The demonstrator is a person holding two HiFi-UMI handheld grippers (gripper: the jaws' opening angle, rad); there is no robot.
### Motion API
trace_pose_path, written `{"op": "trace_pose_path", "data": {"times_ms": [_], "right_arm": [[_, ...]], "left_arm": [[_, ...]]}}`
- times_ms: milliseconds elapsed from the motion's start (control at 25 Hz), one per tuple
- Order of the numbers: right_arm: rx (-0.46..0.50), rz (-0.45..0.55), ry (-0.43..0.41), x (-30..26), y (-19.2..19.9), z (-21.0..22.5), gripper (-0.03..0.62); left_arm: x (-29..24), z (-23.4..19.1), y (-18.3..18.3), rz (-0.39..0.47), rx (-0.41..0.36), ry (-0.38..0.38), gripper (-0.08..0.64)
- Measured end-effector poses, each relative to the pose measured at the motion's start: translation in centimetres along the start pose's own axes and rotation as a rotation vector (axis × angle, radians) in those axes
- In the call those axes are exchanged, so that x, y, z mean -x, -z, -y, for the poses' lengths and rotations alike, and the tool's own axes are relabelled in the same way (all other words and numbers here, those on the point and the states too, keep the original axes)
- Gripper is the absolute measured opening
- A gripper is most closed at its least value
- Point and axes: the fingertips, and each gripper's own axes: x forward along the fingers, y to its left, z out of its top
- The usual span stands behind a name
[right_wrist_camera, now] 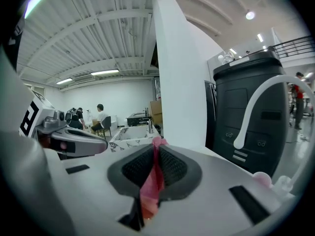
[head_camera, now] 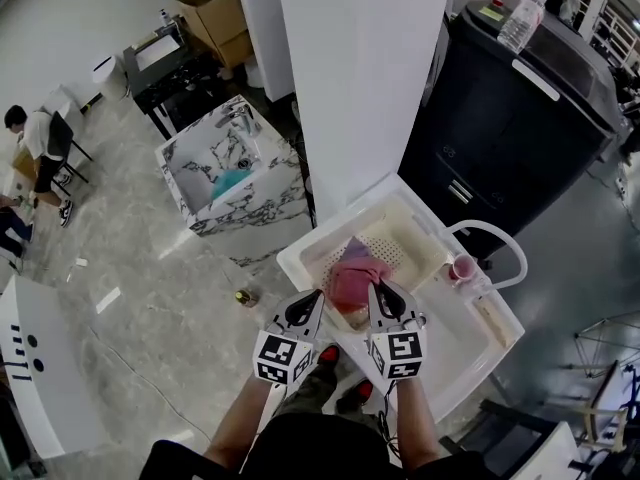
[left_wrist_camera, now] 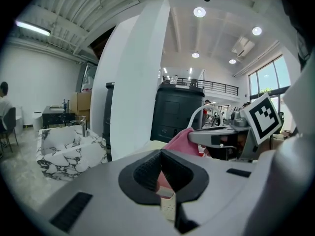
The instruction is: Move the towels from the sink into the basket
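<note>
Left gripper and right gripper each clamp an edge of the limp, likely light pink towel, basket at twelve o'clock.

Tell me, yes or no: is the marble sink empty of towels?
No. In the head view a teal towel lies inside the marble sink.

Bright ceiling lights give even, sharp pictures, with fisheye bending and dark corners.
</note>
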Motion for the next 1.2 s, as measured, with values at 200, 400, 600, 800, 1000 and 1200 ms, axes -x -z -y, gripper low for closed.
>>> {"op": "trace_pose_path", "data": {"times_ms": [200,400,600,800,1000,1200], "right_arm": [[-0.009,-0.04,-0.01,-2.5,0.8,-0.4,0.051],[-0.016,-0.112,-0.017,-4.5,2.4,-0.2,0.051],[-0.03,-0.171,-0.023,-5.6,3.9,0.1,0.052],[-0.037,-0.207,-0.028,-6.1,4.9,0.1,0.052],[-0.057,-0.237,-0.039,-6.2,5.8,0.0,0.054],[-0.07,-0.228,-0.047,-5.7,5.7,0.0,0.192]], "left_arm": [[-0.5,-1.8,0.4,-0.015,0.016,-0.006,0.005],[-1.1,-3.0,0.7,-0.02,0.031,-0.01,0.005],[-1.8,-3.4,1.0,-0.029,0.037,-0.008,0.005],[-2.1,-3.2,1.4,-0.037,0.042,-0.003,0.005],[-2.1,-3.2,1.7,-0.044,0.047,-0.006,0.005],[-1.8,-2.8,1.6,-0.042,0.042,-0.004,0.005]]}}
